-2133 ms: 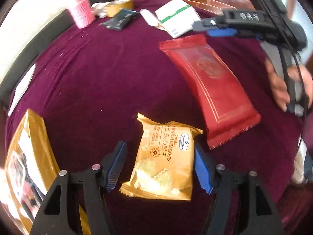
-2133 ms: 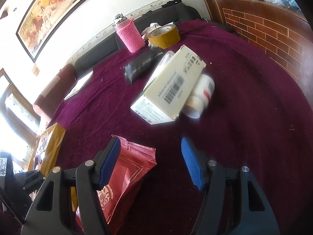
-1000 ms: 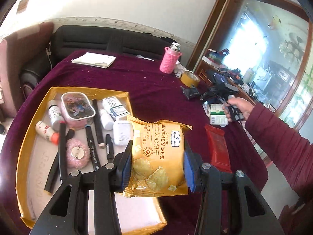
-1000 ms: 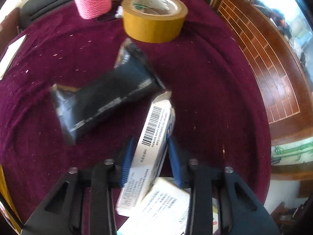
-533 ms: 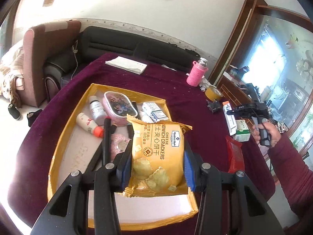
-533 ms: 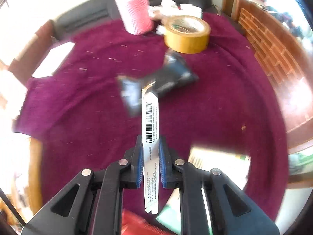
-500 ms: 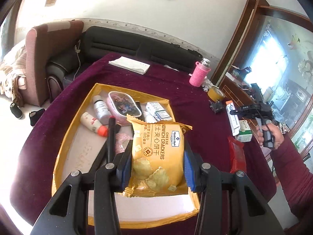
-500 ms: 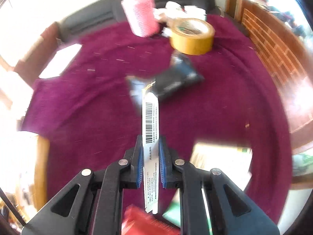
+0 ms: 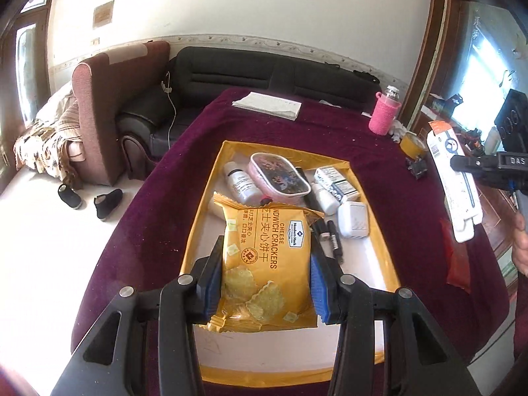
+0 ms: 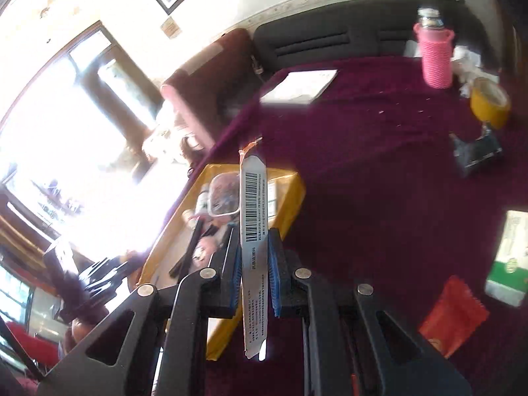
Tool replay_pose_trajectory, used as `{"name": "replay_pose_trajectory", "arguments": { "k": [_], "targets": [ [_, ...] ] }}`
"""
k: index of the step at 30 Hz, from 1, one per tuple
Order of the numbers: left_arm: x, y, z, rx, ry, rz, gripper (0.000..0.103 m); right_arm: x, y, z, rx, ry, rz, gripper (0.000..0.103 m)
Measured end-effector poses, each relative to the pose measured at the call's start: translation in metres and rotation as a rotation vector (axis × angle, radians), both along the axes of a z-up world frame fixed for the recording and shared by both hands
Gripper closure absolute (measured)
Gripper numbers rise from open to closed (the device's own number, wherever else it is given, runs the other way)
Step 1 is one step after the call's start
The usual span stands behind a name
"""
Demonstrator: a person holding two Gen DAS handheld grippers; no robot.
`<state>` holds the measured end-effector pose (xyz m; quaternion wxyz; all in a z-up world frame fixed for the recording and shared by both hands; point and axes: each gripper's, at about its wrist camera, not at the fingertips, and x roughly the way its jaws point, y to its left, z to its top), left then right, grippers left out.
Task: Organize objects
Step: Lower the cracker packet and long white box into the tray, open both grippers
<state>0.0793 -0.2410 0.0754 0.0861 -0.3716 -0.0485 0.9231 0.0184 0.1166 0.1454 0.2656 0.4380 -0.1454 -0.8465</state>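
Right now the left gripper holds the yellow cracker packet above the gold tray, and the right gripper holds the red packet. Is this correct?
Not quite. The right gripper holds a flat white box with a barcode, not the red packet, which lies on the purple cloth in the right wrist view. The rest stands: the left gripper holds the cracker packet above the gold tray.

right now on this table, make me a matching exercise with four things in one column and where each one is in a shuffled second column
Things:
1. cracker packet
2. flat white box
3. pink bottle
4. red packet

Places:
A. lying on the purple cloth, outside the tray
B. clamped in the left gripper, above the yellow tray
C. standing at the far end of the table
D. clamped edge-on in the right gripper

Pairs: 1-B, 2-D, 3-C, 4-A
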Motion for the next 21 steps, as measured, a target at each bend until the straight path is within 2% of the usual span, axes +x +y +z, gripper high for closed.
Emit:
{"name": "replay_pose_trajectory", "arguments": {
  "k": [6,11,15,19,21],
  "targets": [
    [-0.028,-0.013,-0.022,-0.061,-0.072,0.016,0.064,-0.008,-0.073,-0.052,-0.058,-0.14,0.104,0.091],
    [-0.032,-0.015,-0.04,-0.071,-0.115,-0.002,0.063,-0.017,-0.111,-0.094,-0.024,-0.22,0.114,0.091],
    [-0.038,-0.012,-0.042,-0.079,-0.106,0.0,0.063,-0.027,-0.128,-0.111,0.046,-0.228,0.092,0.091],
    [-0.041,-0.019,-0.04,-0.054,-0.096,0.02,0.061,-0.033,-0.135,-0.111,0.133,-0.17,0.052,0.088],
    [-0.036,-0.026,-0.034,-0.003,-0.082,0.02,0.057,-0.031,-0.136,-0.104,0.171,-0.118,0.045,0.077]
  ]
}}
